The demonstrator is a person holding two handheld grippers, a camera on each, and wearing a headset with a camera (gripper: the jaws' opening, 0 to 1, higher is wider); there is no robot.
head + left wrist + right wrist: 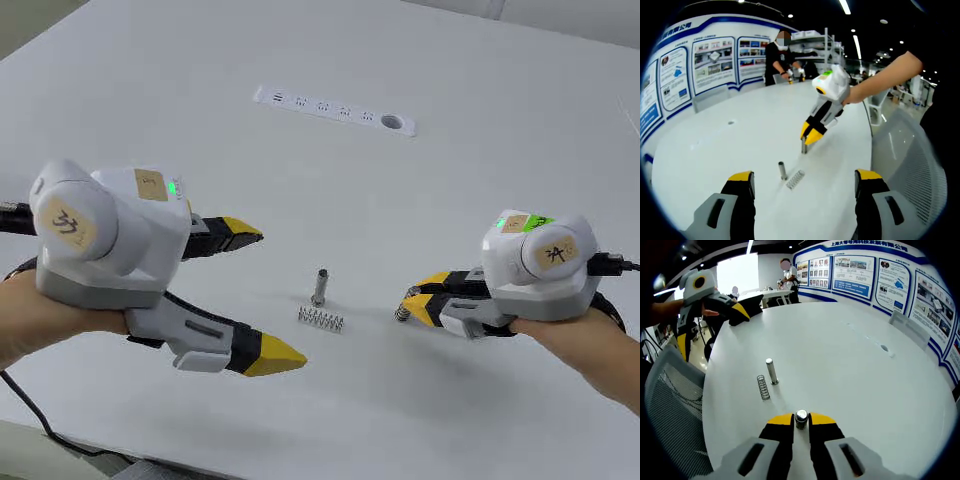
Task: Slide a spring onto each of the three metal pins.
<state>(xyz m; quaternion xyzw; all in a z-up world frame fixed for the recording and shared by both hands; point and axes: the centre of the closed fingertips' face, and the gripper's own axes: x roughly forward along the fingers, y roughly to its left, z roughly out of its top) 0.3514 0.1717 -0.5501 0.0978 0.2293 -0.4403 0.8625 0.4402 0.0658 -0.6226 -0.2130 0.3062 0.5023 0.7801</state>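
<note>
A bare metal pin (320, 285) stands upright at the middle of the white table (450, 180), with a loose spring (320, 319) lying flat just in front of it. My left gripper (262, 292) is open to their left, its yellow tips well apart. Its own view shows the pin (782, 170) and spring (795, 179) ahead between the jaws. My right gripper (413, 302) rests low on the table to the right, shut on a second pin (801, 417). Coils seem to show at that pin's lower end (403, 313). The standing pin (771, 371) and spring (762, 387) lie ahead of it.
A white power strip (333, 110) lies farther back on the table. The table's near edge runs close under the left gripper. A mesh chair (670, 405) stands by the table's side, and a person (781, 57) is at the far end.
</note>
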